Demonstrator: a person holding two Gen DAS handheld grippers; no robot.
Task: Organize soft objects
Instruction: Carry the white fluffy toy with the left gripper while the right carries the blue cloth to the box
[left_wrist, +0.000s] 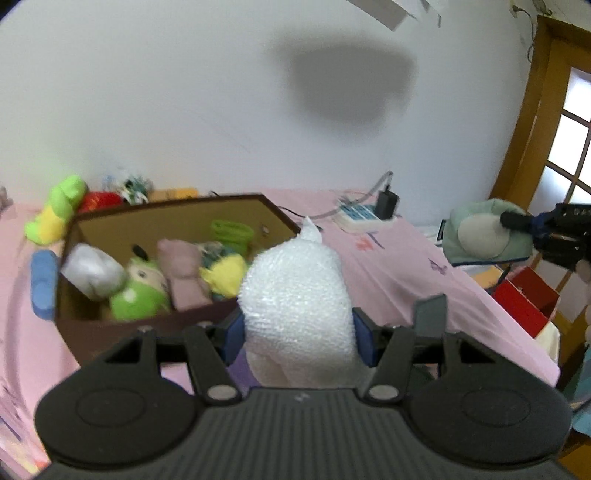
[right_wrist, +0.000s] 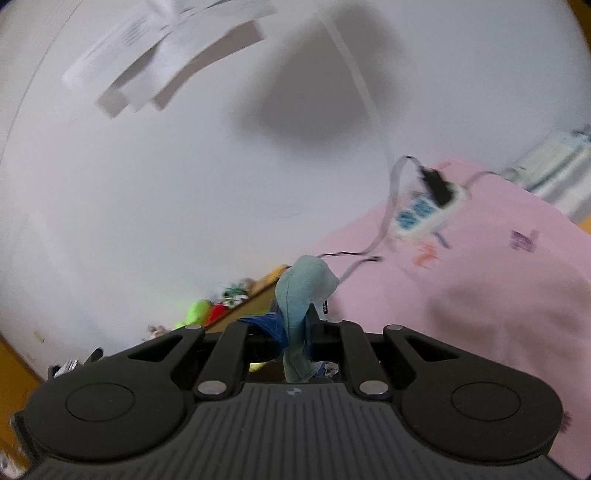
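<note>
From the left wrist we see our left gripper (left_wrist: 297, 332) pinching a white bubble-wrap bundle (left_wrist: 295, 295) above the pink bedspread (left_wrist: 388, 266), beside a cardboard box (left_wrist: 177, 218) of plush toys (left_wrist: 138, 291)

From the right wrist, our right gripper (right_wrist: 295, 332) jaws press together on a grey-green soft toy (right_wrist: 299, 291)

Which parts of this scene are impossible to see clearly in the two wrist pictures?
- Left wrist view: the near side of the cardboard box is hidden by the bubble-wrap bundle in the left gripper.
- Left wrist view: the items behind the box are small and blurred.
- Right wrist view: most of the grey-green plush hangs below the right gripper, out of sight.
- Right wrist view: the wall papers are unreadable.
</note>
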